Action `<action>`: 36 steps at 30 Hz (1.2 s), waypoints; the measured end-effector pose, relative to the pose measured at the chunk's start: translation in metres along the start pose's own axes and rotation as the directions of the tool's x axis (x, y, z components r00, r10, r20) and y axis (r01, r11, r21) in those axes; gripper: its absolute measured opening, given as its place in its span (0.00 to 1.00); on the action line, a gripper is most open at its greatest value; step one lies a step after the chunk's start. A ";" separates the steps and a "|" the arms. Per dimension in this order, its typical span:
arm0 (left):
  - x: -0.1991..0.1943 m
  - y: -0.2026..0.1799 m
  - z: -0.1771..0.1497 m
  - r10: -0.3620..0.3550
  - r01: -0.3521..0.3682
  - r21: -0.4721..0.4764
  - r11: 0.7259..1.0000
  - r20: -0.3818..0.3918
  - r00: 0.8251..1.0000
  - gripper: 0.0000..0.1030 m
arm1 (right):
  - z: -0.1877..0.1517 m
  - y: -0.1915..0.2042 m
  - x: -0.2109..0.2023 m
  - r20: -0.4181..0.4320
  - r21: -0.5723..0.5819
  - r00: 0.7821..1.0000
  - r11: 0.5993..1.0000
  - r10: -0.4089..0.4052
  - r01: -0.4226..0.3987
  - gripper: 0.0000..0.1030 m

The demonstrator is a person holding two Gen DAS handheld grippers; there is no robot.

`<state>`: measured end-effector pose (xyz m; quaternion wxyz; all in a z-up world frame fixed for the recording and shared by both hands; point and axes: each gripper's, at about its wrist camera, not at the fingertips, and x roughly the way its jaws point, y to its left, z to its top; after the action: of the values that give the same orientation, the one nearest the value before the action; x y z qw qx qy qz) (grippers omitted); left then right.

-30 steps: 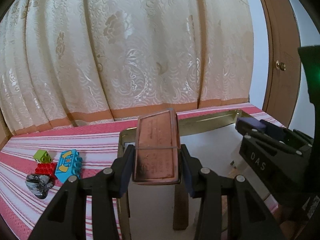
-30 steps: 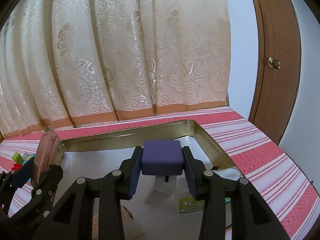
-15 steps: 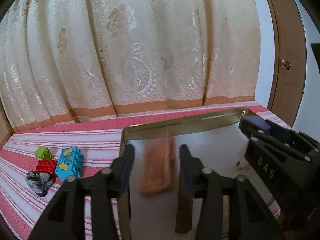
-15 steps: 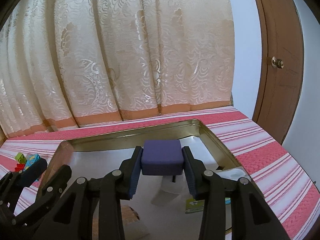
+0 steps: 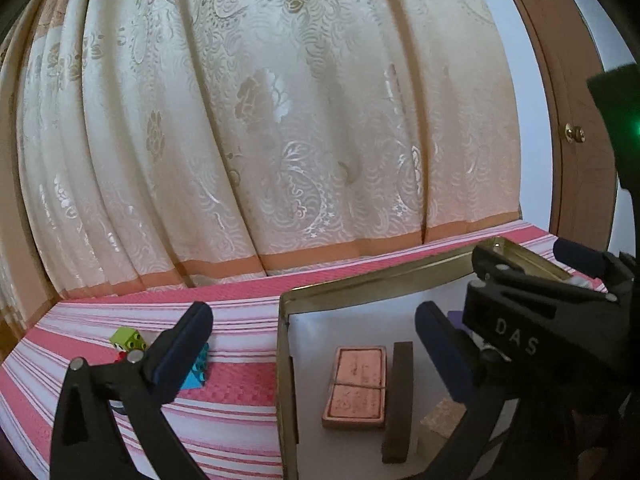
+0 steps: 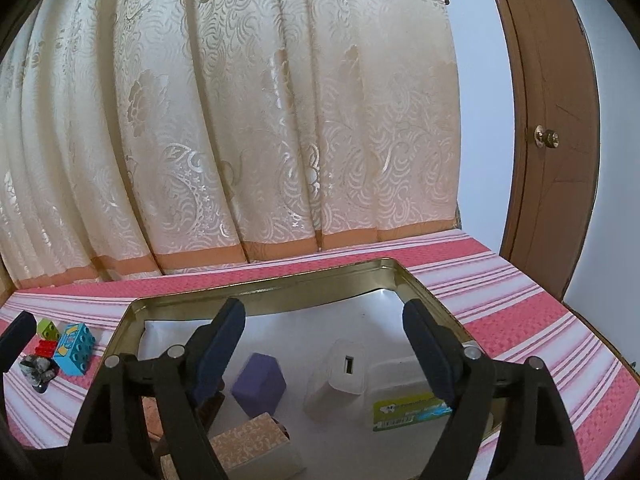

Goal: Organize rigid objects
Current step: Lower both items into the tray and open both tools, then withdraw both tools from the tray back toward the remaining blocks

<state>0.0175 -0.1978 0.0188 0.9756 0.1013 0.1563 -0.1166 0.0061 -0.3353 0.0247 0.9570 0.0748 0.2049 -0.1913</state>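
Note:
A flat pink-brown box (image 5: pixel 356 386) lies on the floor of the gold-rimmed metal tray (image 5: pixel 380 280), next to a dark brown bar (image 5: pixel 398 396). My left gripper (image 5: pixel 314 340) hovers above them. Its jaws are opening wide and nothing is between them. In the right wrist view a purple block (image 6: pixel 260 384) rests tilted on the tray (image 6: pixel 260 292) floor. My right gripper (image 6: pixel 326 344) is above it, jaws opening, with nothing between the pads.
The tray also holds a white charger (image 6: pixel 346 372), a green card (image 6: pixel 408 412) and a patterned box (image 6: pixel 252 444). Left of the tray, on the pink striped cloth, lie a blue brick (image 6: pixel 74 348), a green brick (image 6: pixel 48 328), a red brick (image 6: pixel 44 348) and a grey lump (image 6: pixel 38 368). A curtain hangs behind.
The left gripper opened and the pink-brown box dropped flat into the tray. The right gripper opened and the purple block fell to the tray floor.

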 end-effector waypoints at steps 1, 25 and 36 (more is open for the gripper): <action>-0.001 0.001 0.000 0.002 -0.002 -0.005 1.000 0.003 1.000 1.00 | 0.000 0.000 0.000 0.001 0.002 1.000 1.000 -0.003 0.003 0.81; -0.015 0.064 -0.012 0.128 -0.123 -0.096 0.988 0.040 0.991 1.00 | -0.008 -0.011 -0.010 0.089 0.096 0.996 0.995 -0.012 0.004 0.81; -0.018 0.091 -0.020 0.127 -0.125 -0.125 0.984 0.012 0.992 1.00 | -0.012 -0.007 -0.028 0.148 0.105 0.985 0.992 -0.084 0.069 0.86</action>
<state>0.0186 -0.1033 0.0205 0.9869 0.0492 0.1468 -0.0456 -0.0249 -0.3291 0.0252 0.9569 0.0997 0.1240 -0.2430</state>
